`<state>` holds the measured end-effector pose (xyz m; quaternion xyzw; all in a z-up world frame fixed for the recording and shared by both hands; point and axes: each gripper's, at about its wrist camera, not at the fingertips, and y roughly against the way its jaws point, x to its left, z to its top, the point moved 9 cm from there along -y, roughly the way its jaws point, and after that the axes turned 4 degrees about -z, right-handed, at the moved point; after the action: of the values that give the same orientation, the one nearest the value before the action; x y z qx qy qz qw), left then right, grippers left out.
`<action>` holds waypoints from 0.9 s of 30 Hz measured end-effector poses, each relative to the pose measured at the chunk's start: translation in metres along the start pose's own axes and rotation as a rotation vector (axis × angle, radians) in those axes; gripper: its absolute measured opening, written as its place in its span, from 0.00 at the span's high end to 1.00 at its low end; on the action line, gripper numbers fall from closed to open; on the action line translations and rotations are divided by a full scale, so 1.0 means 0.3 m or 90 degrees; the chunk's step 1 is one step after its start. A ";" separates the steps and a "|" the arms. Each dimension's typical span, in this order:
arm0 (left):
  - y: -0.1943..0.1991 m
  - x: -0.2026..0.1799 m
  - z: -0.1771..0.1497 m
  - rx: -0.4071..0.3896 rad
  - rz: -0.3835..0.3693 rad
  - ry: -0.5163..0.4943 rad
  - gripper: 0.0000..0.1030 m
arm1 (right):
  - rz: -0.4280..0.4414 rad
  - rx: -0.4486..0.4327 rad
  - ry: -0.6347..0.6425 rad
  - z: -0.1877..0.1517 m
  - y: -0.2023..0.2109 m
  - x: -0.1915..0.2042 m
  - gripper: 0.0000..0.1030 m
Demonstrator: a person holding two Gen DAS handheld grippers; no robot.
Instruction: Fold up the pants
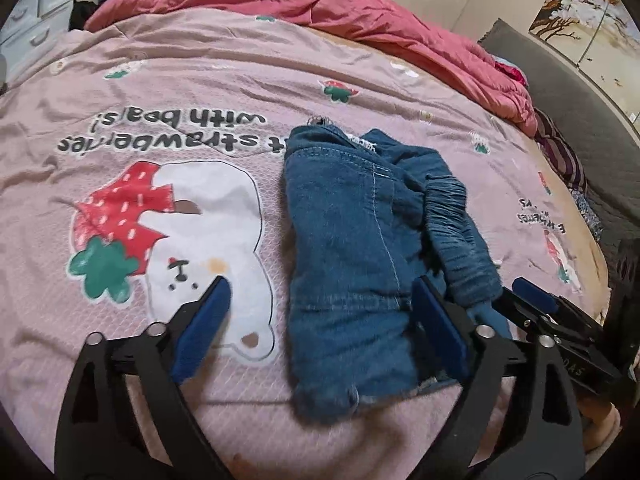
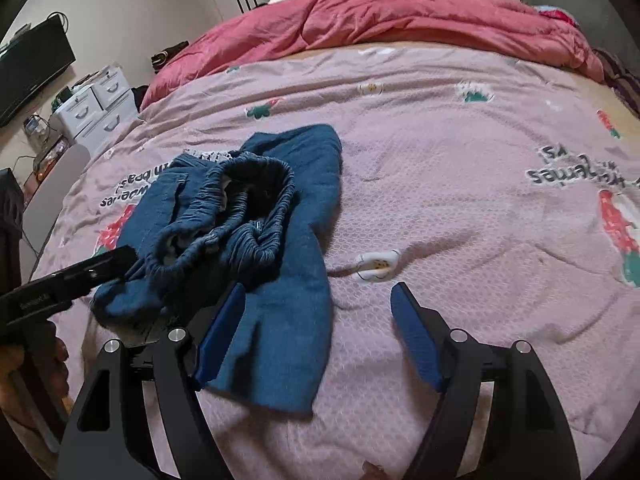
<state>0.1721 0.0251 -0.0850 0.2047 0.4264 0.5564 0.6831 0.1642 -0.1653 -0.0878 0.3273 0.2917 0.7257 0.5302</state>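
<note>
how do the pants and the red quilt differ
The pants are blue denim, a small folded bundle near the two grippers; the red quilt is far larger, heaped loosely along the far side of the bed. The pants show an elastic waistband; the quilt is plain. Both lie rumpled on the pink bedspread.

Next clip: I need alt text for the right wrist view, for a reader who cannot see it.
Blue pants, bunched with the elastic waistband on top, lie on a pink printed bedspread. The open right claw sits at their near edge, one finger against the fabric; the left claw reaches in from the left. A red quilt lies behind.
</note>
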 end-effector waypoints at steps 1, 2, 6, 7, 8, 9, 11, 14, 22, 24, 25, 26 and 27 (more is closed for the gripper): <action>0.015 0.000 -0.006 -0.004 0.000 0.000 0.11 | -0.002 -0.005 0.002 -0.002 0.012 0.001 0.21; 0.026 -0.002 -0.010 -0.007 0.000 0.000 0.10 | -0.005 -0.013 0.004 -0.005 0.028 0.000 0.10; 0.078 -0.008 -0.039 -0.020 0.006 -0.008 0.09 | -0.016 -0.038 0.020 -0.019 0.082 0.003 0.09; 0.086 -0.009 -0.047 -0.021 0.007 -0.008 0.09 | -0.019 -0.044 0.024 -0.025 0.095 0.004 0.09; 0.096 -0.011 -0.054 -0.024 0.007 -0.008 0.09 | -0.022 -0.053 0.029 -0.031 0.113 0.008 0.09; 0.107 -0.014 -0.067 -0.026 0.007 -0.008 0.09 | -0.024 -0.060 0.033 -0.037 0.127 0.012 0.07; 0.124 -0.019 -0.088 -0.028 0.007 -0.009 0.09 | -0.027 -0.069 0.039 -0.046 0.148 0.019 0.06; 0.146 -0.029 -0.124 -0.030 0.013 -0.018 0.09 | -0.032 -0.089 0.049 -0.062 0.187 0.034 0.04; 0.181 -0.050 -0.188 -0.042 0.018 -0.037 0.09 | -0.037 -0.109 0.058 -0.112 0.233 0.064 0.04; 0.188 -0.056 -0.202 -0.051 0.011 -0.039 0.09 | -0.035 -0.111 0.064 -0.126 0.236 0.071 0.04; 0.190 -0.057 -0.212 -0.051 0.015 -0.043 0.09 | -0.031 -0.111 0.066 -0.136 0.236 0.075 0.04; 0.189 -0.059 -0.222 -0.051 0.017 -0.048 0.09 | -0.029 -0.110 0.065 -0.145 0.236 0.077 0.04; 0.189 -0.060 -0.231 -0.050 0.017 -0.050 0.09 | -0.028 -0.105 0.063 -0.158 0.231 0.077 0.04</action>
<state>0.0823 0.0114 -0.0741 0.2049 0.3744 0.5737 0.6991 0.0817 -0.1654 -0.0599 0.2399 0.2638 0.7508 0.5561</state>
